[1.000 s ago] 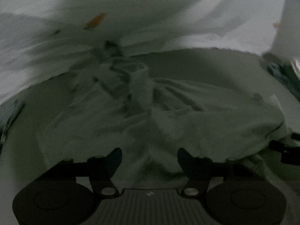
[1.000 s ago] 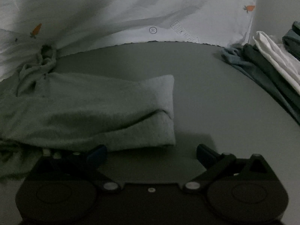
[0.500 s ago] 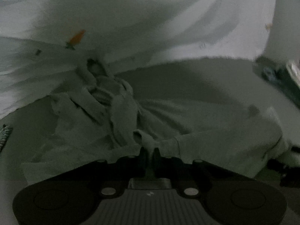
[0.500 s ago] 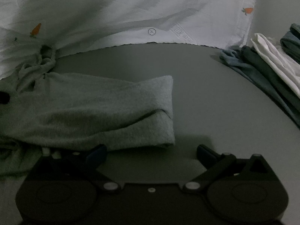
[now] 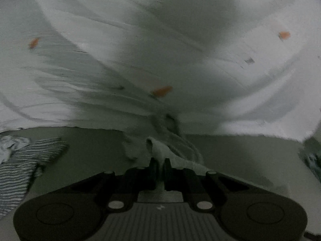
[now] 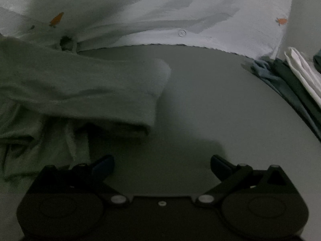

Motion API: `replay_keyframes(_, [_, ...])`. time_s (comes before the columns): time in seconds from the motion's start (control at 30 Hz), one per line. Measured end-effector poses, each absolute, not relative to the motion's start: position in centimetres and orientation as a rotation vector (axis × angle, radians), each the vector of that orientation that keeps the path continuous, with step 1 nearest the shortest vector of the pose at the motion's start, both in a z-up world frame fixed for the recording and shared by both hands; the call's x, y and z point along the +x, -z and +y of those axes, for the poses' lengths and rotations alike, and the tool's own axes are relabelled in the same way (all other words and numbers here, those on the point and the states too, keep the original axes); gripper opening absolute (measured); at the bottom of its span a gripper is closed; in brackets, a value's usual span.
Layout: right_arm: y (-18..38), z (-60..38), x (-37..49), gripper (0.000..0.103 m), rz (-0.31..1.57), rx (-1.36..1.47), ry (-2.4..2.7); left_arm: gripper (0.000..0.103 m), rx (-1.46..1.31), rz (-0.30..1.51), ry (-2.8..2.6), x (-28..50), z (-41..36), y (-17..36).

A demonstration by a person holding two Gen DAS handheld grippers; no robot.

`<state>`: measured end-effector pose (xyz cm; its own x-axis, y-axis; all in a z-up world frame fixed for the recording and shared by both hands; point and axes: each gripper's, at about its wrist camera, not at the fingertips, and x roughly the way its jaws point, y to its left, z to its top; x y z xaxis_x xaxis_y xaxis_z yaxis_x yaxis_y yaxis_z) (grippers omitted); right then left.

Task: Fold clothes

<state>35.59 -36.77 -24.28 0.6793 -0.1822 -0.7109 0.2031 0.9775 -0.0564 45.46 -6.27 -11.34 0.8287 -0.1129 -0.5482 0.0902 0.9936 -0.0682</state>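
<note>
- Left wrist view: my left gripper (image 5: 159, 165) has its jaws closed tight on a fold of the grey-green garment (image 5: 160, 150); the pinched cloth stands up between the fingertips and trails away toward the white carrot-print sheet (image 5: 140, 50); the picture is blurred.
- Same view: a striped garment (image 5: 22, 166) lies at the left edge, well apart from the fingers; bare table (image 5: 240, 152) lies to the right.
- Right wrist view: my right gripper (image 6: 162, 163) stands wide open and holds nothing; the garment's folded end (image 6: 120, 92) lies ahead and to the left, its edge near the left finger (image 6: 103, 163).
- Same view: open table (image 6: 210, 104) ahead; a stack of clothes (image 6: 297, 76) at the right edge; the sheet's hem borders the far side.
</note>
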Motion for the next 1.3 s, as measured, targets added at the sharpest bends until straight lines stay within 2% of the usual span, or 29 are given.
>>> replay_keyframes(0.37, [24.0, -36.0, 35.8, 0.103, 0.797, -0.028, 0.192, 0.007, -0.179, 0.54, -0.105, 45.4, 2.5, 9.8])
replay_keyframes(0.7, [23.6, -34.5, 36.6, 0.103, 0.807, -0.124, 0.144, 0.007, -0.234, 0.523, -0.228, 44.8, 6.5, 9.7])
replay_keyframes(1.0, [20.4, -34.0, 38.4, 0.103, 0.731, -0.004, 0.073, 0.007, -0.262, 0.523, -0.308, 45.0, 9.3, 9.5])
replay_keyframes(1.3, [21.7, -29.2, 41.7, 0.103, 0.753, -0.261, -0.041, 0.007, -0.29, 0.527, -0.386, 44.6, 11.8, 9.4])
